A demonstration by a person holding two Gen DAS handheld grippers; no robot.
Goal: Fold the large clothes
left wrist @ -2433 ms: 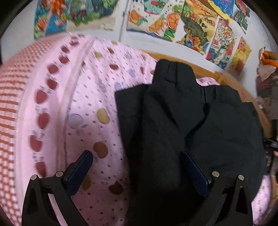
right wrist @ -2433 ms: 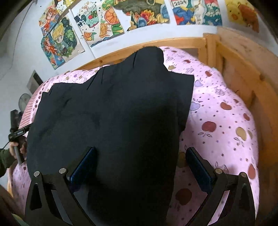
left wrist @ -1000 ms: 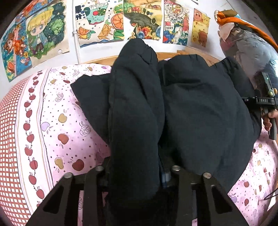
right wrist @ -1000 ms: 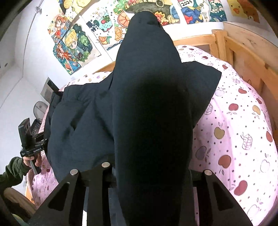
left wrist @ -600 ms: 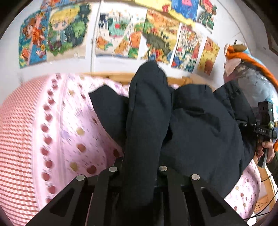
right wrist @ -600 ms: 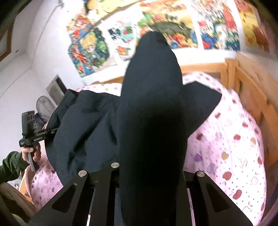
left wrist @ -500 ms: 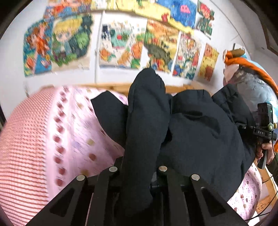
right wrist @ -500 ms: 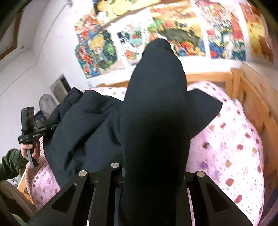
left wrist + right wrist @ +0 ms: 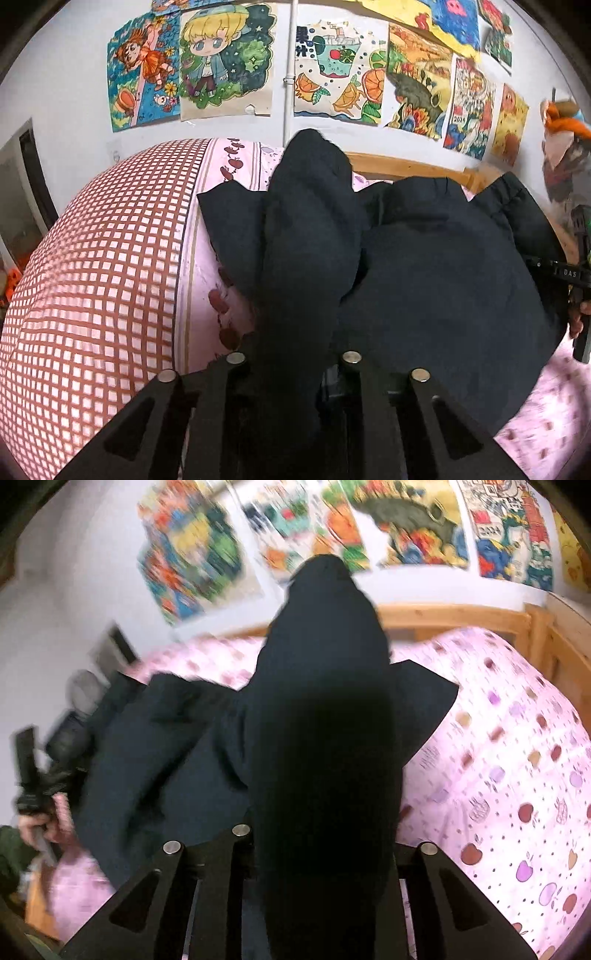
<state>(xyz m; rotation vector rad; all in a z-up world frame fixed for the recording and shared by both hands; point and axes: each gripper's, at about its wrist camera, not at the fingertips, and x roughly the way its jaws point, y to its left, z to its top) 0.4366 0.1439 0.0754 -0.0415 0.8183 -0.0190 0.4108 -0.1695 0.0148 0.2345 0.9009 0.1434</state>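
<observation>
Spreading across a pink apple-print bedspread [image 9: 517,746], a large black garment [image 9: 436,288] lies bunched on a wooden-framed bed [image 9: 454,618], its fabric thick, matte and creased, with one flat corner jutting out over the pink cloth on the right wrist view. A red-and-white checked section of the bedding [image 9: 92,266] fills the left of the left wrist view. Bright cartoon posters [image 9: 225,62] line the white wall behind.

From each side a long fold of the garment rises toward the camera. The left gripper [image 9: 291,373] is clamped on one such fold, the cloth running between its fingers and hiding the pads; the right gripper [image 9: 321,849] grasps another in the same way. Both sets of jaws have just been easing slightly wider, with fabric between them throughout. No containers are in sight.

Compared with a moment earlier, when both grippers stood wide apart over the garment lying flat, the cloth is now lifted at two points and drawn up, and the right wrist view is smeared by motion. A hand [image 9: 40,823] in a green sleeve shows at the left edge of that view.
</observation>
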